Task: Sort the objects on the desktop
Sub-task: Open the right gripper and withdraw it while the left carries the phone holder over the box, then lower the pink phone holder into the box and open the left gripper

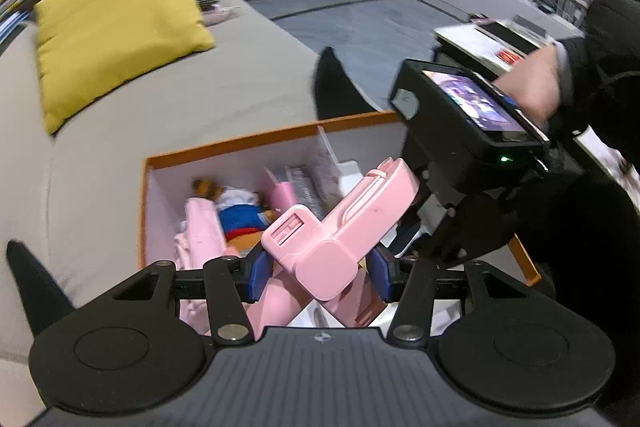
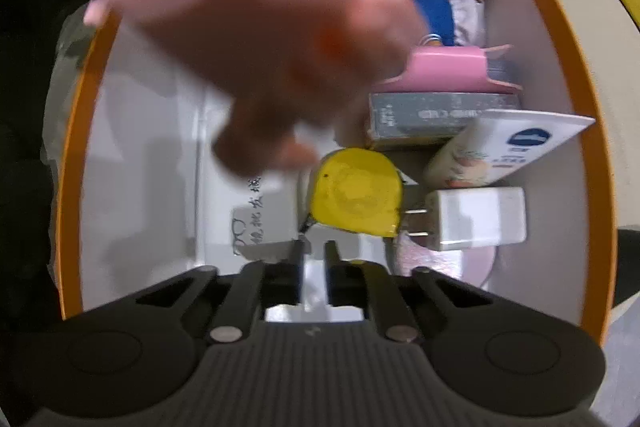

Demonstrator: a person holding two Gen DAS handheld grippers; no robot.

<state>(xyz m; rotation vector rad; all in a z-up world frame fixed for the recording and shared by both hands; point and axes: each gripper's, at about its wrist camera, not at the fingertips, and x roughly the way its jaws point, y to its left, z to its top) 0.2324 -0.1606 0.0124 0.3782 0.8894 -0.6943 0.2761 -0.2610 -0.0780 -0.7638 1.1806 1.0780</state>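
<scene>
My left gripper [image 1: 318,273] is shut on a pink folding device [image 1: 340,227] and holds it over an orange-rimmed box [image 1: 240,143] with white walls. The same pink device [image 2: 248,27] fills the upper part of the right wrist view, blurred. My right gripper [image 2: 312,259] hangs inside the box with its jaws nearly together and nothing between them, just above a yellow tape measure [image 2: 356,195]. The box holds a doll [image 1: 240,211], a white charger plug [image 2: 476,219], a grey carton [image 2: 444,115], a white tube [image 2: 504,147] and a pink case [image 2: 448,67].
The box rests on a grey sofa [image 1: 160,115] with a yellow cushion [image 1: 116,23]. The person's hand and the right gripper's body [image 1: 472,111] crowd the box's right side. A low table [image 1: 492,43] with papers stands beyond, across the floor.
</scene>
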